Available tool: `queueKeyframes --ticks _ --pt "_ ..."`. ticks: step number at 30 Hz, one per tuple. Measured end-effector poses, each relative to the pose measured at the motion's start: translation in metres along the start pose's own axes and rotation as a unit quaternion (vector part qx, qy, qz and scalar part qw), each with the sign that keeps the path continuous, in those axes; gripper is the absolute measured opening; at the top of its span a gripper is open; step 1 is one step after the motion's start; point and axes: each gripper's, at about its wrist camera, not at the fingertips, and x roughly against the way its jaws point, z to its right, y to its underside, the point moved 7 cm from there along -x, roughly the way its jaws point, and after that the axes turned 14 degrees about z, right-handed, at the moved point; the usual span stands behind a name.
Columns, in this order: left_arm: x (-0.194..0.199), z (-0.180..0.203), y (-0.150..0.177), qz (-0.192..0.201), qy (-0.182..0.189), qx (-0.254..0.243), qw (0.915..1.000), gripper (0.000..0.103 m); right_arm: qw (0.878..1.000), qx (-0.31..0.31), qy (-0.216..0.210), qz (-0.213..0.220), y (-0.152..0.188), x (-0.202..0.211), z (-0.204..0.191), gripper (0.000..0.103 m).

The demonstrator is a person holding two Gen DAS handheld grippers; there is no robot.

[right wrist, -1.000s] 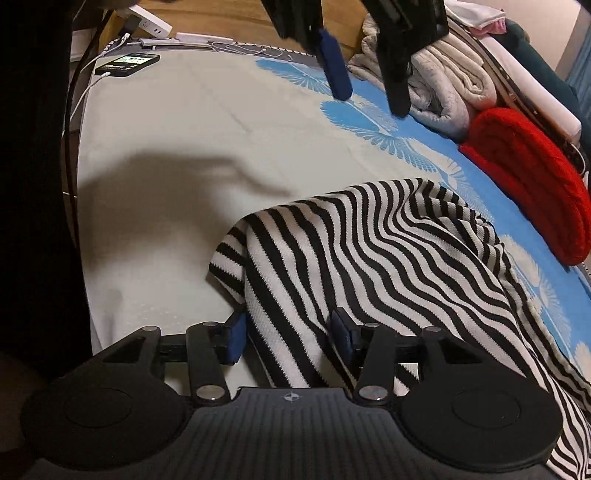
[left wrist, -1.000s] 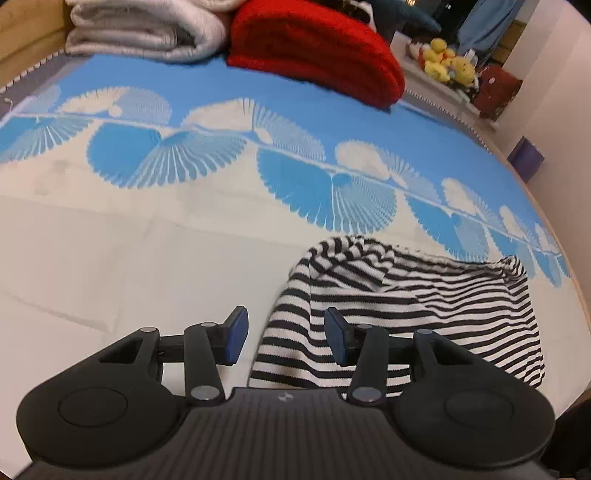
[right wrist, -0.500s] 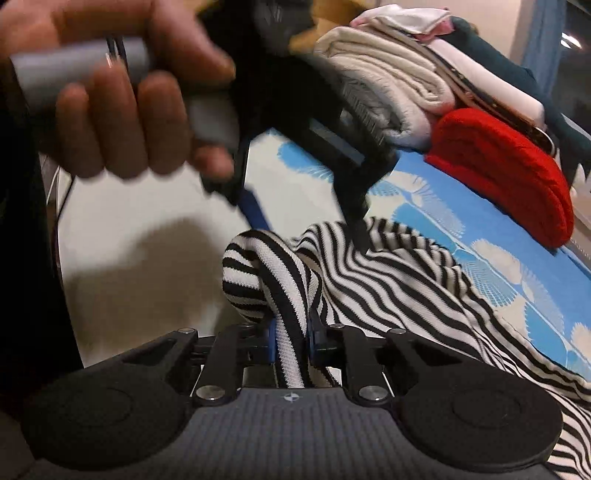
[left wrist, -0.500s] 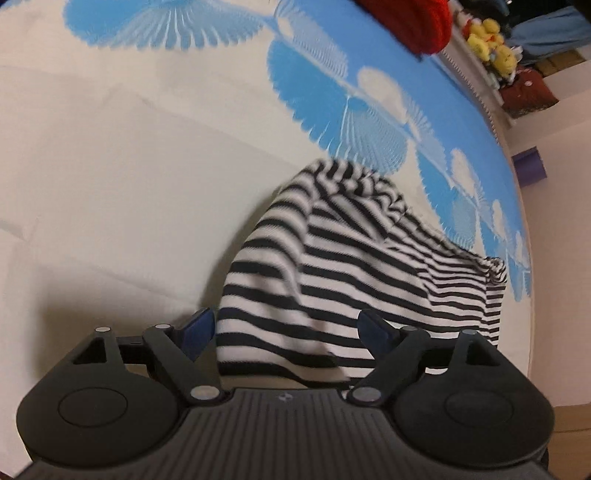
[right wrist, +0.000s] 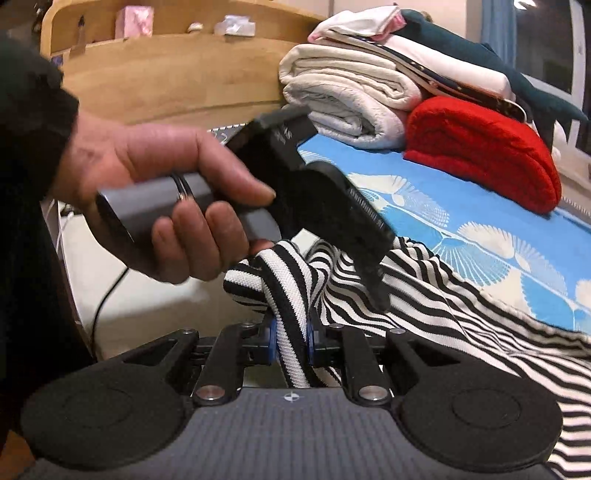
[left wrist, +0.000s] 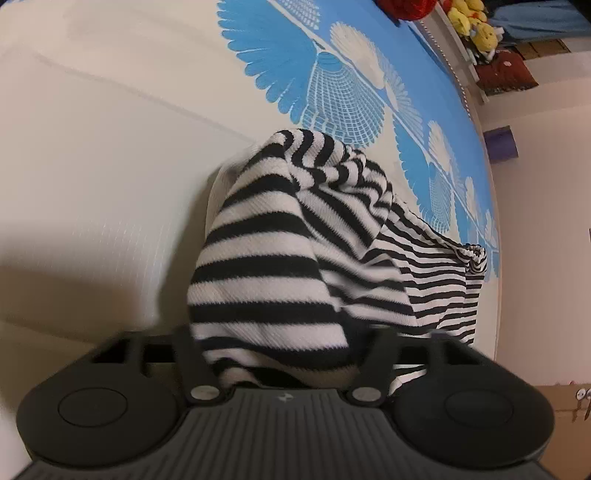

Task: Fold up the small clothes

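A black-and-white striped garment (left wrist: 266, 266) lies on the bed, its near end raised in a bunched fold. In the left wrist view that fold fills the gap of my left gripper (left wrist: 280, 332) and drapes over the pads; the jaws are closing on it. The right wrist view shows a hand (right wrist: 166, 177) holding that gripper, one of its fingers (right wrist: 375, 288) down on the stripes. My right gripper (right wrist: 290, 341) is shut on a rolled edge of the striped garment (right wrist: 461, 314), held a little above the bed.
The bed cover (left wrist: 332, 85) is cream with a blue fan pattern. Folded cream blankets (right wrist: 347, 99) and a red knit (right wrist: 480, 147) are stacked by the wooden headboard (right wrist: 166, 74). A cable (right wrist: 107, 295) runs along the left edge. Plush toys (left wrist: 472, 26) sit beyond the bed.
My left gripper dropped onto the garment, spread wide, then closed around a fold. My right gripper shut on the garment's edge and lifted it off the bed.
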Motion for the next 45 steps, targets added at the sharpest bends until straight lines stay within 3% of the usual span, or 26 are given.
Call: queueKeyframes --ticks 1,2,4,10,15,18,19,20,22,24,25,26,27,28,30,32,34,36,38,39,40,42,44,45 --pt "0.001 0.004 -0.001 0.002 0.008 -0.006 0.9999 0.026 1.000 -0.005 0.000 0.001 -0.001 0.001 0.001 0.015" --pt "0.005 0.010 -0.002 0.009 0.017 -0.021 0.9996 0.018 1.000 -0.007 0.000 0.001 -0.002 0.000 0.001 0.015" --pt "0.017 0.019 -0.004 0.026 0.020 -0.045 0.9985 0.015 1.000 -0.008 -0.004 0.003 -0.003 0.000 0.000 0.015" --pt "0.077 0.025 -0.007 0.077 0.017 -0.043 0.9960 0.014 0.998 -0.036 -0.036 0.039 -0.022 0.011 -0.012 0.015" --pt "0.101 0.026 0.005 0.083 -0.031 -0.045 0.9950 0.014 0.991 -0.108 -0.057 0.051 -0.037 0.027 -0.011 0.015" --pt "0.093 0.030 0.011 0.077 -0.054 -0.048 0.9944 0.026 0.988 -0.142 -0.047 0.042 -0.032 0.033 -0.003 0.014" --pt "0.092 0.034 0.008 0.077 -0.052 -0.038 0.9950 0.038 0.986 -0.156 -0.037 0.040 -0.030 0.036 0.004 0.014" --pt "0.094 0.038 0.003 0.080 -0.039 -0.027 0.9957 0.049 0.984 -0.172 -0.027 0.040 -0.028 0.038 0.012 0.014" --pt "0.107 0.051 -0.011 0.113 -0.004 -0.004 0.9936 0.060 0.975 -0.215 -0.002 0.046 -0.028 0.044 0.033 0.013" --pt "0.127 0.070 -0.025 0.175 0.037 0.018 0.9838 0.072 0.961 -0.265 0.034 0.065 -0.027 0.059 0.063 0.013" --pt "0.144 0.082 -0.033 0.230 0.059 0.020 0.9711 0.086 0.952 -0.293 0.054 0.075 -0.026 0.069 0.080 0.013" --pt "0.159 0.094 -0.037 0.280 0.080 0.011 0.9565 0.092 0.940 -0.322 0.079 0.083 -0.023 0.080 0.099 0.013" --pt "0.170 0.105 -0.040 0.313 0.101 -0.001 0.9445 0.092 0.929 -0.345 0.104 0.087 -0.016 0.090 0.115 0.013" --pt "0.174 0.115 -0.040 0.327 0.116 -0.012 0.9378 0.092 0.915 -0.369 0.131 0.092 -0.007 0.102 0.133 0.012" --pt "0.166 0.131 -0.037 0.317 0.123 -0.033 0.9398 0.092 0.875 -0.430 0.189 0.120 0.016 0.135 0.169 0.012" --pt "0.145 0.145 -0.028 0.285 0.109 -0.063 0.9503 0.090 0.824 -0.480 0.264 0.148 0.041 0.173 0.203 0.012" --pt "0.125 0.159 -0.013 0.257 0.087 -0.119 0.9551 0.087 0.776 -0.523 0.323 0.142 0.073 0.202 0.226 0.012" --pt "0.104 0.176 0.008 0.234 0.068 -0.190 0.9512 0.082 0.744 -0.562 0.347 0.099 0.111 0.215 0.242 0.013" --pt "0.083 0.192 0.033 0.205 0.054 -0.261 0.9419 0.076 0.709 -0.621 0.328 0.061 0.148 0.218 0.251 0.024" --pt "0.072 0.198 0.053 0.187 0.049 -0.297 0.9350 0.074 0.694 -0.643 0.319 0.063 0.158 0.222 0.253 0.029" --pt "0.061 0.204 0.067 0.171 0.047 -0.329 0.9276 0.070 0.688 -0.651 0.313 0.071 0.161 0.226 0.256 0.033" --pt "0.040 0.215 0.098 0.143 0.054 -0.385 0.9102 0.067 0.701 -0.633 0.316 0.091 0.154 0.234 0.262 0.042" --pt "0.026 0.225 0.124 0.112 0.068 -0.423 0.8966 0.062 0.715 -0.615 0.313 0.109 0.144 0.240 0.267 0.059" --pt "0.018 0.228 0.133 0.097 0.071 -0.434 0.8929 0.061 0.719 -0.611 0.310 0.115 0.143 0.242 0.271 0.059"
